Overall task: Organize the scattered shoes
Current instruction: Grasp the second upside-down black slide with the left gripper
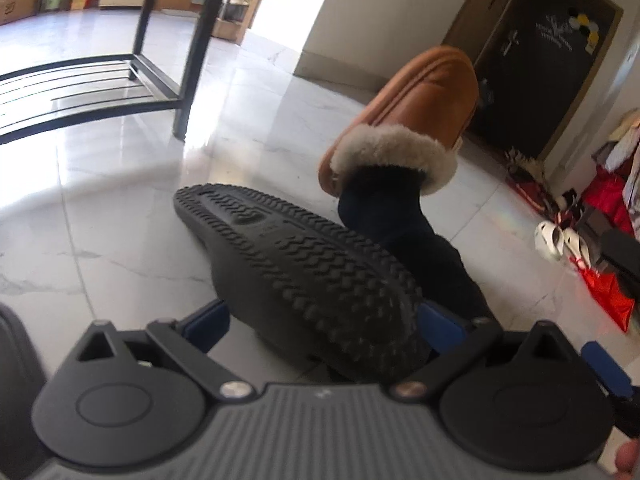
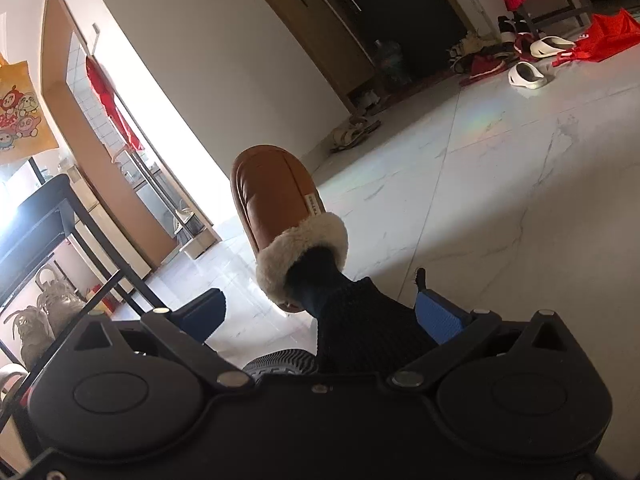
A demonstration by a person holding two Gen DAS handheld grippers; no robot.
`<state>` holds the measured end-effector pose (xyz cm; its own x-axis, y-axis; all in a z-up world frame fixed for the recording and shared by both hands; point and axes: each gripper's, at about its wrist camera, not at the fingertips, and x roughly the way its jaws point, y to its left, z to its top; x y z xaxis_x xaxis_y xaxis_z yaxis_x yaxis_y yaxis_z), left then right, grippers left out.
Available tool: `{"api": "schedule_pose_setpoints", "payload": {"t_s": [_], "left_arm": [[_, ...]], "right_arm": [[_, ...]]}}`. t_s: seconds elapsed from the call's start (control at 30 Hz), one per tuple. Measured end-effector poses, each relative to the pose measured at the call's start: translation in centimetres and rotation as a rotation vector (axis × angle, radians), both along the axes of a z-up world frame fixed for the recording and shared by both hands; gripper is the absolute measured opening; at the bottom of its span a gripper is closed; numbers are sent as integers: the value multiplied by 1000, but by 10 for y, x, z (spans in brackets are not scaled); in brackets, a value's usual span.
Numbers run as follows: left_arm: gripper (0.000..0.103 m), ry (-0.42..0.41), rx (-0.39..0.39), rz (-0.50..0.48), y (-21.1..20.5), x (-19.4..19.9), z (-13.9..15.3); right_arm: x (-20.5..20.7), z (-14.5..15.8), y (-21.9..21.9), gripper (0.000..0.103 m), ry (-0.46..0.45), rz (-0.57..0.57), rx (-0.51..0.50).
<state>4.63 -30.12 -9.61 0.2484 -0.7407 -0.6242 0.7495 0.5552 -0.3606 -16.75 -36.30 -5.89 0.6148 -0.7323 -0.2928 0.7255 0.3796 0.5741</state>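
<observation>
1. The left gripper (image 1: 320, 320) stands wide around the heel of a black shoe (image 1: 296, 276) lying sole-up at frame centre; whether the pads press cannot be told.
2. The right gripper (image 2: 320, 312) is open and empty.
3. Judged step: securing the shoe; next, close firmly and carry it to the rack (image 1: 120, 80), upper left.
4. The person's foot in a tan slipper (image 1: 420, 120) lies just beside the shoe, crowding the right.

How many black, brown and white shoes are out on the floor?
Black shoe: 1
Brown slipper: 1
White slippers: 2
Total: 4
The jumbled pile by the door is too blurry to count.
</observation>
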Motion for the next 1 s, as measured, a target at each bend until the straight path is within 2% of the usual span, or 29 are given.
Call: {"api": "schedule_pose_setpoints", "payload": {"t_s": [0.13, 0.4, 0.47, 0.6, 0.77, 1.0], "left_arm": [[91, -4, 36, 3, -10, -2, -4], [93, 154, 32, 73, -11, 8, -17], [97, 145, 46, 74, -14, 8, -17], [97, 169, 61, 68, -21, 12, -18], [90, 115, 76, 63, -28, 10, -14], [85, 78, 43, 110, -16, 9, -7]], "right_arm": [[-2, -4, -5, 103, -11, 0, 28], [-1, -6, -5, 103, -16, 12, 42], [-1, -7, -5, 103, -17, 15, 48], [-2, -8, -7, 103, -19, 20, 58], [-3, -9, -8, 103, -25, 25, 65], [-5, -10, -8, 103, -40, 25, 75]]}}
